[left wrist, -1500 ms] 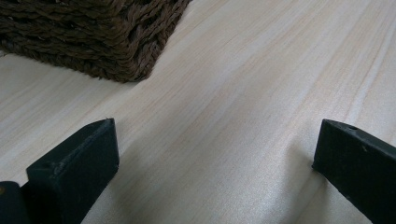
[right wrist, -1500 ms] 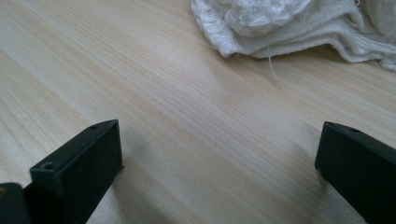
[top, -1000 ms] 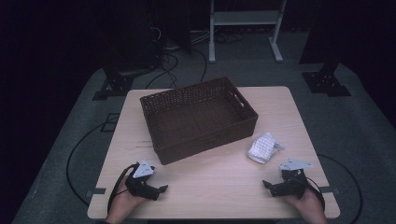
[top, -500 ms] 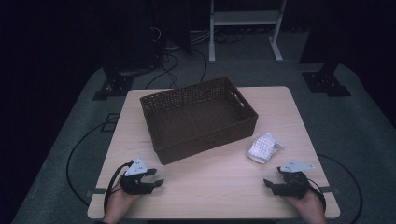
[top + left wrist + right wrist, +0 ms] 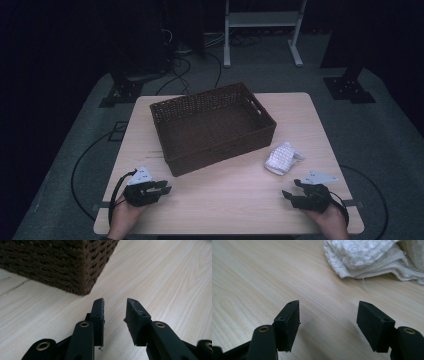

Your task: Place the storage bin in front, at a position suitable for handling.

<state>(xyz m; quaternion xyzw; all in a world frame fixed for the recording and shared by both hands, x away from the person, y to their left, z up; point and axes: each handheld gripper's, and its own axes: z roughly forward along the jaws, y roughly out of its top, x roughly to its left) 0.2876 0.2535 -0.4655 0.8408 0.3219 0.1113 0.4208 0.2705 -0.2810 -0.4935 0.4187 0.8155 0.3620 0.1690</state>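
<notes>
A dark brown wicker basket (image 5: 200, 98) stands empty at the table's middle, and its near corner (image 5: 75, 270) fills the top left of the left gripper view. A crumpled white cloth (image 5: 281, 158) lies to the basket's right, just beyond my right gripper (image 5: 328, 305). My left gripper (image 5: 167, 188) hovers low over the near left of the table, pointing right. Its jaws (image 5: 115, 302) have just been closing and stand narrowly apart with nothing between them. My right gripper (image 5: 287, 195) sits near the front right edge, pointing left. Its jaws have just been closing too and stand open on nothing.
The light wooden table (image 5: 230, 200) has bare board between the two grippers and in front of the basket. Black cables (image 5: 80, 170) loop on the grey floor at the left. A white frame (image 5: 262, 20) stands beyond the table.
Both grippers' jaws have narrowed. The left hand has lifted slightly near the front left corner. The right hand, basket and cloth have stayed in place.
</notes>
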